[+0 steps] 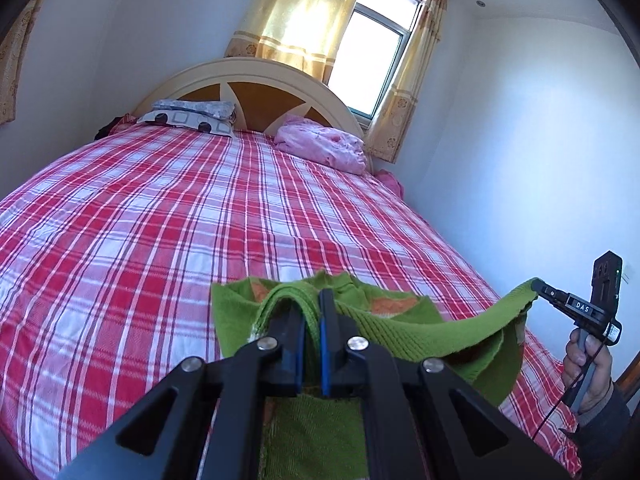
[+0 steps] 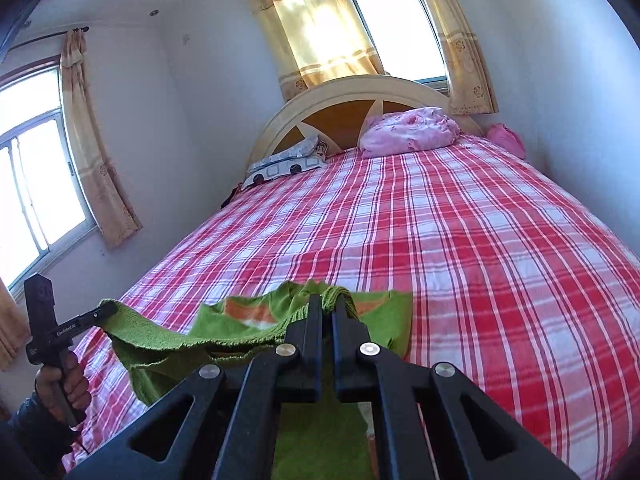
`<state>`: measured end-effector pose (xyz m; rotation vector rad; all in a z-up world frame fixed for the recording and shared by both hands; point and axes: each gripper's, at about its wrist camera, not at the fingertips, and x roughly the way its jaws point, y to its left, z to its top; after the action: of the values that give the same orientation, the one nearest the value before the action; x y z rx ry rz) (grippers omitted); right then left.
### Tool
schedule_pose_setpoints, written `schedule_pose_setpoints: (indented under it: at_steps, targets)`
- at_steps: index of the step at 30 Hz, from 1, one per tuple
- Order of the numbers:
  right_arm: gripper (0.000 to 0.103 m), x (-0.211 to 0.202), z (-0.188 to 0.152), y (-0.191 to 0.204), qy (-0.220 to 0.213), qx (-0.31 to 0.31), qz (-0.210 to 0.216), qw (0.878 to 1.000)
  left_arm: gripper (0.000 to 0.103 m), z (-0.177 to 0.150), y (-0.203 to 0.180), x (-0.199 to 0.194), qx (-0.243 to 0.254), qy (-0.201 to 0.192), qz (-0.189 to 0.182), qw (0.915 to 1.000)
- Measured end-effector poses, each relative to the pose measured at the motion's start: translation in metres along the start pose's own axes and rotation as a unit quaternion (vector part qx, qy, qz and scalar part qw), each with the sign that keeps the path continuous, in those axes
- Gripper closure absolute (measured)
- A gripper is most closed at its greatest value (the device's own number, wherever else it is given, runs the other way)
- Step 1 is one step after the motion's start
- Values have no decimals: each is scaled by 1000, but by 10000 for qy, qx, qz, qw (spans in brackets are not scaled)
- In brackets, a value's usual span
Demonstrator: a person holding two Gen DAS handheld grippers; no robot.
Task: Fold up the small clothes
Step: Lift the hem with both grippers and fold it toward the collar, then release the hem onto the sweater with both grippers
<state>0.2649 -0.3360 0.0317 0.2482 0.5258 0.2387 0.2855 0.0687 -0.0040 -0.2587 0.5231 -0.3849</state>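
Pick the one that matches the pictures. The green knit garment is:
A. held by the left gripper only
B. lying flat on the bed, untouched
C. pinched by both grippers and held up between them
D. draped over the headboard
C: the left gripper and the right gripper are each shut on an edge of the green garment, which sags between them above the plaid bed.

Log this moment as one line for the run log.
task: fold small clothes | left gripper: shut on green garment | right gripper: shut on green garment | garment: held over plaid bed
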Motion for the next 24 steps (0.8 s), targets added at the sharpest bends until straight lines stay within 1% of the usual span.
schedule_pose_setpoints:
  at_steps: [7,13,14,16,17,18,19,20,21,22,23,24]
  targets:
    - [100,51,23,-7,164,-56,-145,9997,97,17,17,46,16,126,148,9998]
    - [100,113,24,-30,649,111,-342,9972,97,14,39,104,-232,591,364,9973]
    - [100,125,22,-36,751,176,-404,9962,96,11,44,118,-287,709,443,9961]
    - [100,148,17,-49,950,259,-595,9934,89,6,49,134,-357,910,634,9932]
    - [100,164,14,-56,1185,293,-626,9905,86,3,51,140,-410,1006,706,9916]
    - [100,179,10,-63,1418,341,-751,9865,82,0,54,144,-488,1106,805,9894]
    - [95,188,5,-68,1529,369,-1054,9819,76,-2,55,145,-530,1158,901,9877]
    - [78,193,1,-72,1564,298,-1429,9768,67,-4,56,144,-563,1165,950,9870]
    - [65,196,-3,-74,1572,215,-1588,9745,60,-7,57,138,-595,1139,954,9871]
    - [36,195,-6,-77,1551,190,-1589,9748,47,-9,58,132,-613,1090,967,9874]
    - [33,191,-10,-79,1479,238,-1447,9781,43,-13,59,123,-590,970,973,9888]
    - [33,187,-13,-80,1447,270,-1298,9805,43,-16,59,117,-554,908,972,9896]
